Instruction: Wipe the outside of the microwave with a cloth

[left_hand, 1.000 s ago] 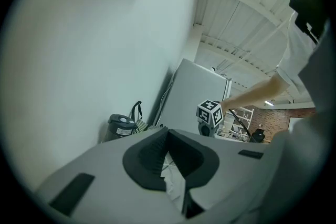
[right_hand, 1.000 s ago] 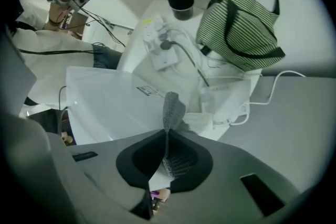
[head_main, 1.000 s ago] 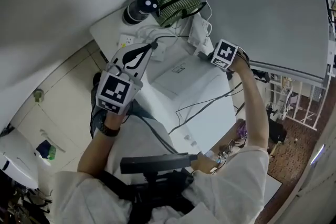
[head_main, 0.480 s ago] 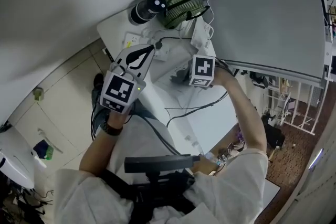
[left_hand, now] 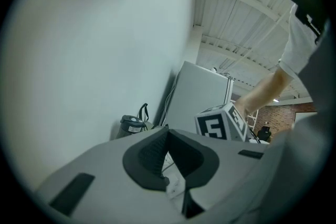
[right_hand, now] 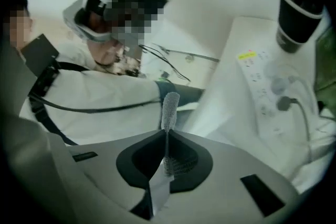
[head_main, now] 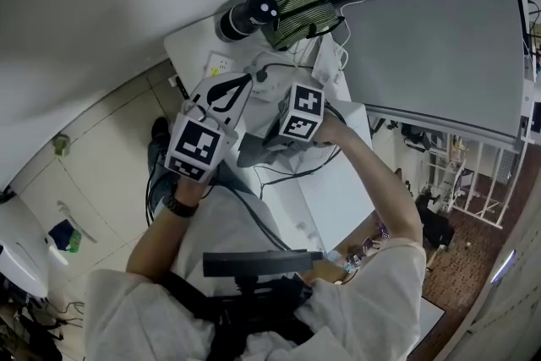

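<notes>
The cloth (right_hand: 169, 105) was clamped between the closed jaws of the right gripper (right_hand: 167, 136), hanging over the near left part of the white microwave (head_main: 338, 190) at the middle of the scene. One second before, this gripper was at the far right edge of the top, beside the grey panel (head_main: 431, 46); it had since come leftward and nearer across the top, so I judge that a wiping stroke was under way. The left gripper (left_hand: 169, 139) had hardly moved, its jaws together on nothing. A black cable (head_main: 296, 173) lay across the top and could catch the cloth. Farther stood a power strip (head_main: 221, 63), a dark flask (head_main: 245, 15) and a striped bag (head_main: 300, 4).
</notes>
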Demonstrator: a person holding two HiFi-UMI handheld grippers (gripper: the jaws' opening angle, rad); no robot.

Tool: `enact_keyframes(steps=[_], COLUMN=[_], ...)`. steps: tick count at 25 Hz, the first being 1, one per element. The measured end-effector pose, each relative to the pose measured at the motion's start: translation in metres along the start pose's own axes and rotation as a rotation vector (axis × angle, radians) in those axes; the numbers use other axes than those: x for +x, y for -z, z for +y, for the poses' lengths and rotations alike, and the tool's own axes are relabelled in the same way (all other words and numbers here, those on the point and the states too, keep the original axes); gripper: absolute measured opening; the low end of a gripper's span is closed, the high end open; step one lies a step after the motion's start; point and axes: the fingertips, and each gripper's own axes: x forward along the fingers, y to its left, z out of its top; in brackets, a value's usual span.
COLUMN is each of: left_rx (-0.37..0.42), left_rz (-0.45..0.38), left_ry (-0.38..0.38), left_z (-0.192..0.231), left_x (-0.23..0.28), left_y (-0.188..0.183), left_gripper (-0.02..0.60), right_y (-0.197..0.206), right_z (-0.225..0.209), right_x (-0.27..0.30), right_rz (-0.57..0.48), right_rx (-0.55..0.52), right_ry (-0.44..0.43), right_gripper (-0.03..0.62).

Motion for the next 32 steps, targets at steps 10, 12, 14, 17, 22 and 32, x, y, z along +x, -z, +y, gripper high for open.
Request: enact_keyframes(steps=[10, 12, 14, 17, 22, 32], left_rx=[-0.012, -0.015, -0.018, -0.019, -0.018, -0.016], left_rz=[0.02, 0.024, 0.027, 0.031, 0.041, 0.043], left_ry=[-0.002, -0.003, -0.001, -0.002, -0.018, -0.026], left_z=[0.007, 0.007, 0.007, 0.008, 0.012, 0.006], left_x=[0.011, 0.015, 0.018, 0.022, 0.022, 0.019], left_y=[0.01, 0.012, 0.013, 0.014, 0.019, 0.024], left_gripper=[0.028, 0.028, 0.028, 0.028, 0.028, 0.028], right_y=[0.117, 0.138, 0.16, 0.184, 0.216, 0.155], right_z=[-0.151, -0.169, -0.187, -0.213, -0.238, -0.201], right_x=[-0.074, -0.093, -0.11, -0.128, -0.189, -0.083], right_rz=[0.388, 0.447, 0.509, 0.545, 0.745, 0.688], right_rx=[0.121, 0.129, 0.134, 0.128, 0.063, -0.157], right_ry=[0.528, 0.605, 0.666, 0.737, 1.012, 0.748], right_gripper=[0.021, 0.021, 0.021, 0.021, 0.021, 0.023])
